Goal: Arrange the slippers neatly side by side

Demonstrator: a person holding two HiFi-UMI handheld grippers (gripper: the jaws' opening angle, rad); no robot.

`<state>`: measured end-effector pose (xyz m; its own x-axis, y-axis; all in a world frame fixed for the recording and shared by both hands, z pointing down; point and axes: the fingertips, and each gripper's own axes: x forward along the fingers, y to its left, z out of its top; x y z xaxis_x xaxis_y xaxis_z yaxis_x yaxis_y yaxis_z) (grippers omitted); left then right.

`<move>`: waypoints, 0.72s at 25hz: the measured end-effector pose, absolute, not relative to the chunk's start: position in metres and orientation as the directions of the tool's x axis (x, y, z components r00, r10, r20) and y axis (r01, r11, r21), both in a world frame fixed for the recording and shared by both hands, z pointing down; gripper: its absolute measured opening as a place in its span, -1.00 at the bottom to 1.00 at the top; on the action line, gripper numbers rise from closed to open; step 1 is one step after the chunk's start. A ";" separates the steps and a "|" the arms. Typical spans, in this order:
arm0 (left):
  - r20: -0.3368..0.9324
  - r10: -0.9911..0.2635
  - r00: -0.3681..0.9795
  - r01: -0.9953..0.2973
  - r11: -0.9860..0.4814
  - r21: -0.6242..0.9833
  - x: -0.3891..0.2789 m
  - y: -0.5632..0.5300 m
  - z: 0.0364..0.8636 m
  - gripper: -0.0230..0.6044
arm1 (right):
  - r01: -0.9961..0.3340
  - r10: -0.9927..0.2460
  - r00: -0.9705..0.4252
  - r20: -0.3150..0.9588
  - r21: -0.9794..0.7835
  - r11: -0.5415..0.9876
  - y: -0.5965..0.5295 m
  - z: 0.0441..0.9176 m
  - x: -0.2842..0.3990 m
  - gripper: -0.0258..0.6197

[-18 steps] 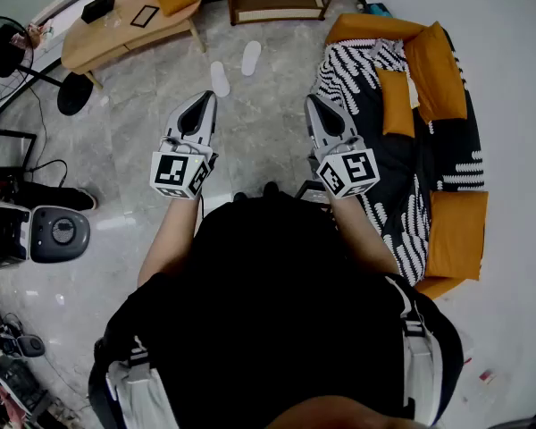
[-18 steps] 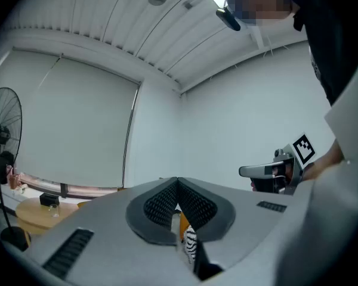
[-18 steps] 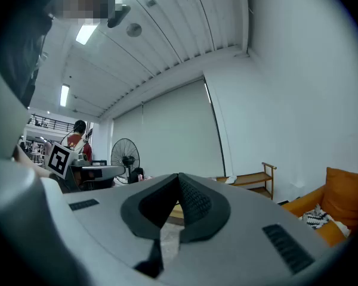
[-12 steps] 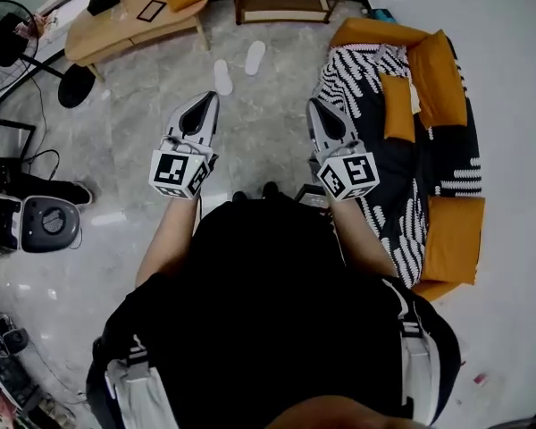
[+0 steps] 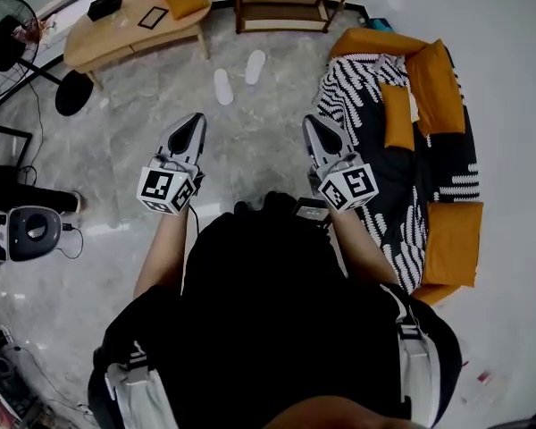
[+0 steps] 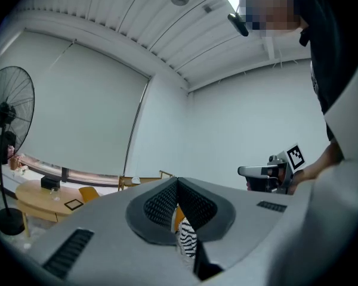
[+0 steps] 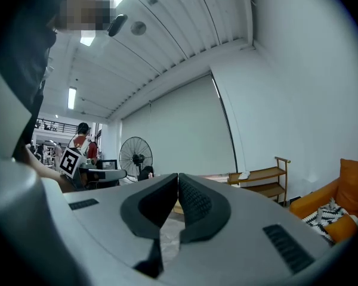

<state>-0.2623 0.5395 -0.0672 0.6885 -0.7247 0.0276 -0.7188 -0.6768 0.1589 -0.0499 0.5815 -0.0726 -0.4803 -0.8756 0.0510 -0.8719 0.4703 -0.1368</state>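
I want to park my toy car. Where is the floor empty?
Bare floor lies between the white slippers and the sofa. Another patch lies below the wooden table. The left edge is crowded: a fan base and a round machine.

Head view steeply down over left tool [image 5: 199, 117], right tool [image 5: 309, 120]; gripper views level, shelf [image 5: 277, 14] shared.

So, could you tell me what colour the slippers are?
The slippers are white, best seen in the head view.
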 end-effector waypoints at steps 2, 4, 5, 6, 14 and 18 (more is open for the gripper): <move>0.027 -0.715 0.699 -0.708 -0.685 0.175 -0.268 0.536 -0.063 -0.88 | -0.876 -0.878 -0.474 0.068 -0.133 0.463 0.577 -0.072 -0.055 -0.83; 0.031 -0.709 0.704 -0.701 -0.688 0.190 -0.271 0.528 -0.056 -0.88 | -0.878 -0.878 -0.472 0.078 -0.127 0.461 0.571 -0.070 -0.058 -0.83; 0.035 -0.707 0.706 -0.699 -0.688 0.198 -0.271 0.522 -0.052 -0.88 | -0.880 -0.879 -0.469 0.082 -0.129 0.457 0.566 -0.070 -0.057 -0.83; 0.038 -0.705 0.708 -0.696 -0.688 0.204 -0.270 0.516 -0.048 -0.88 | -0.883 -0.881 -0.464 0.089 -0.132 0.451 0.562 -0.068 -0.056 -0.83; 0.064 -0.708 0.703 -0.704 -0.680 0.207 -0.240 0.439 -0.028 -0.88 | -0.901 -0.901 -0.419 0.118 -0.179 0.395 0.493 -0.034 -0.011 -0.83; 0.110 -0.704 0.701 -0.710 -0.678 0.190 -0.220 0.388 -0.022 -0.88 | -0.869 -0.872 -0.481 0.093 -0.182 0.460 0.441 -0.029 0.003 -0.83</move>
<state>-0.2200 0.3882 -0.0219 0.7013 -0.7043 0.1103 -0.7104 -0.6777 0.1897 0.0027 0.4411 -0.0290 -0.4810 -0.8718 0.0925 -0.8690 0.4602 -0.1816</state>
